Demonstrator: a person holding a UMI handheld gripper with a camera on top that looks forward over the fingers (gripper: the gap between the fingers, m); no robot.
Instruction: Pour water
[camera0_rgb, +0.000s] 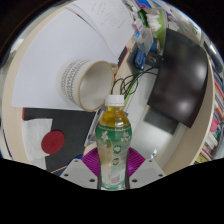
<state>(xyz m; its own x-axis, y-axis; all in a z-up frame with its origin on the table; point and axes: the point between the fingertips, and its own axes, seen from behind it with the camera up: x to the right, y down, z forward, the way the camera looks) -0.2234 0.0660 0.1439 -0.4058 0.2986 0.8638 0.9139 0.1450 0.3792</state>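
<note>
Tool (114, 172): clamped on bottle, pink pads at both sides
Bottle (115, 140): upright, white cap, yellow-green liquid
Cup (82, 82): white, 11 o'clock beyond bottle, on desk (50, 60)

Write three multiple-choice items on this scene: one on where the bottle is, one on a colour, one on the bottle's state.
1. Where is the bottle?
A. Between the gripper fingers
B. Inside the white cup
C. Lying beyond the cup

2. What colour is the bottle's cap?
A. Red
B. White
C. Blue

3. How does the bottle stand?
A. Tipped over the cup
B. Flat on the table
C. Upright, capped

Answers:
1 A: the purple-padded fingers sit at either side of its lower body.
2 B: the cap shows white above the yellow-green liquid.
3 C: its neck points up with the cap on, and the cup lies beyond it on the table.
</note>
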